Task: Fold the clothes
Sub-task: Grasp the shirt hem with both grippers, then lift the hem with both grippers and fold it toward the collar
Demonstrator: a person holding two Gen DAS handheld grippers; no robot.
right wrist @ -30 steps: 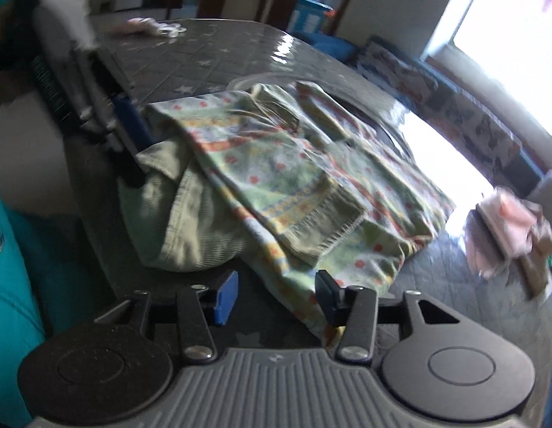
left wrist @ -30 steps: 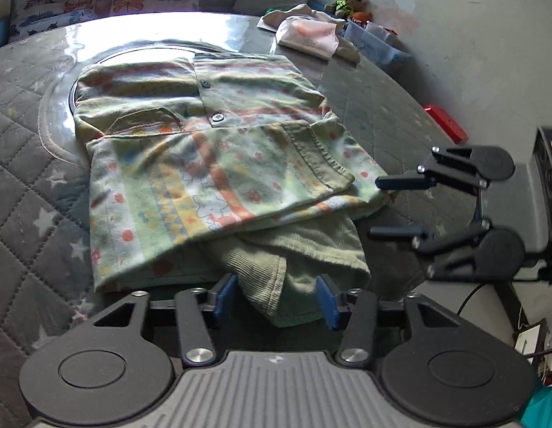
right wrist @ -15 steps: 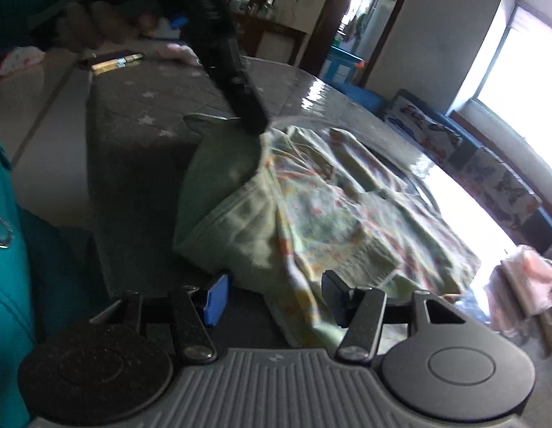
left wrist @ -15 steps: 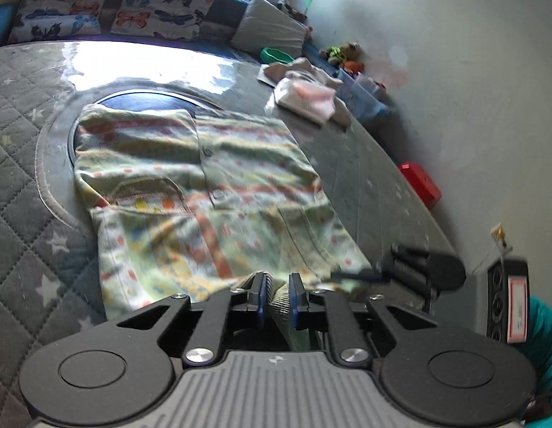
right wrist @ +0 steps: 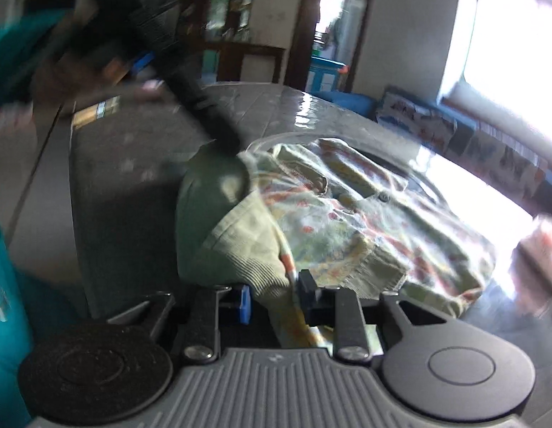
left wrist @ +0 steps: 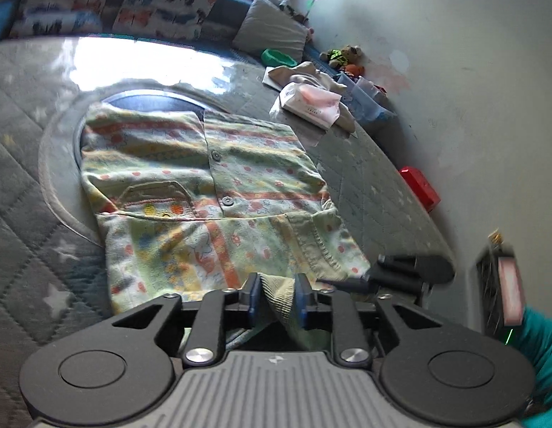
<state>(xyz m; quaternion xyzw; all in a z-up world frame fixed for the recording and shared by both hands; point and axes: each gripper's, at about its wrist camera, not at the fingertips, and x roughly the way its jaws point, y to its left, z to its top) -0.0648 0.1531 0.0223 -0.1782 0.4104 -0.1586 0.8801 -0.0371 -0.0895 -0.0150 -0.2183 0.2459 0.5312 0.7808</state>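
Note:
A pale green child's garment (left wrist: 211,185) with orange and yellow prints and buttons lies partly folded on the quilted grey table (left wrist: 23,192). My left gripper (left wrist: 276,297) is shut on its near ribbed green part (left wrist: 279,303) and holds it raised. My right gripper (right wrist: 274,297) is shut on the garment's near ribbed edge (right wrist: 254,267) beside the left one. The right gripper (left wrist: 351,283) shows in the left wrist view at the garment's right corner. The left gripper (right wrist: 222,132) shows in the right wrist view as a dark blurred bar pinching the green cloth.
A folded pink and white garment pile (left wrist: 311,101) lies at the table's far right. Butterfly cushions (left wrist: 115,10) line a bench behind. A red box (left wrist: 420,187) and toys (left wrist: 343,57) sit by the wall. A person's teal sleeve (right wrist: 5,285) is at the left.
Both grippers closed on the garment's near green ribbed part, first the left, then the right, and lifted it off the table. The views tilted upward.

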